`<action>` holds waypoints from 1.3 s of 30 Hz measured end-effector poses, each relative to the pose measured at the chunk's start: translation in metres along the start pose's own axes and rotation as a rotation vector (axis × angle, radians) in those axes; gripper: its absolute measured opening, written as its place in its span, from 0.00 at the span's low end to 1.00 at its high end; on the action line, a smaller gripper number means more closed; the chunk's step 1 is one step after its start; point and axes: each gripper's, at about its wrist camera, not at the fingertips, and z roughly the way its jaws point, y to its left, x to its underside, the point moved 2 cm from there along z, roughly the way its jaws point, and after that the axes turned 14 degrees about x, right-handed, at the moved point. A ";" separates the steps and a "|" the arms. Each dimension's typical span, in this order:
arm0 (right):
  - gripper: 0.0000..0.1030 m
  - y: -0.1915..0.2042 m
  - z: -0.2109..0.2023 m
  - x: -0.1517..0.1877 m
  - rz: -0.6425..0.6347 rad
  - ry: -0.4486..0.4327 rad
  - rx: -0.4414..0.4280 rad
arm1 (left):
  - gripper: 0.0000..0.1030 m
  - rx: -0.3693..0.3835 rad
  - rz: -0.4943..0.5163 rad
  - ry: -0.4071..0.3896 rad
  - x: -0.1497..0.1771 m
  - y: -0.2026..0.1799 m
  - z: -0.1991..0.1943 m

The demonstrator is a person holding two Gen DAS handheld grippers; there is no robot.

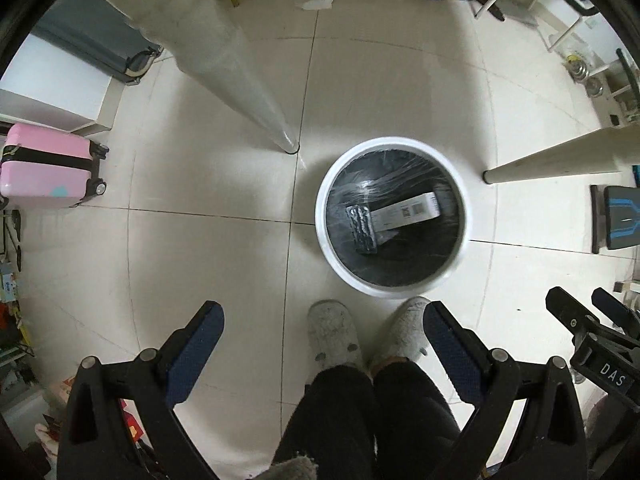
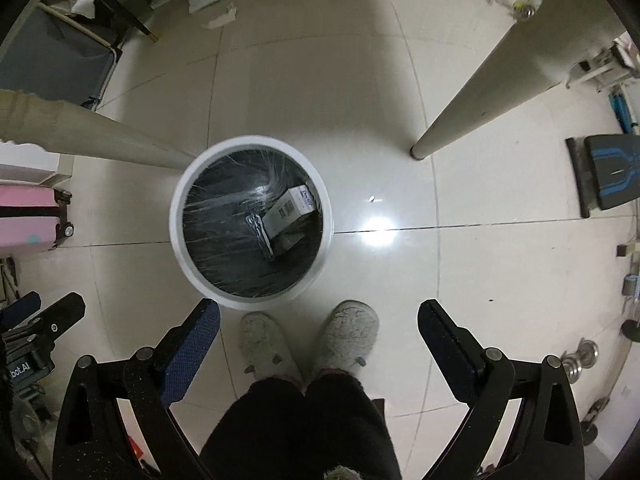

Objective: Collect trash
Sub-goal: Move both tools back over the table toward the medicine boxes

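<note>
Round white plastic bin with black liner (image 1: pixel 325 184) stands on tile floor between table legs, just ahead of person's grey slippers (image 1: pixel 334 330).

In bin: white barcoded carton (image 1: pixel 406 210), long axis slanting across bin, beside dark crinkled wrapper (image 1: pixel 363 230).

Loose white crumpled paper (image 1: pixel 317 2) lies far across floor near furniture, well apart from both tools; which hand is nearer not clear.

Left gripper (image 1: pixel 323 320): fingers spread wide, nothing between.

Right gripper (image 2: pixel 319 318): same, empty.

Both wrist views look down, sharing the bin (image 1: pixel 391 280).

"DAS" on right tongs (image 1: pixel 576 312) (partly hidden)
</note>
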 end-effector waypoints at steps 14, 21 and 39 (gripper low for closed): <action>0.97 -0.032 -0.188 0.031 -0.006 -0.066 -0.012 | 0.99 0.056 0.045 -0.058 0.032 -0.027 -0.152; 0.97 -0.041 -0.284 0.048 0.012 -0.094 -0.040 | 0.99 0.073 0.067 -0.121 0.038 -0.031 -0.232; 0.97 -0.109 -0.415 -0.146 -0.012 -0.275 0.015 | 1.00 -0.048 0.057 -0.388 -0.135 -0.122 -0.320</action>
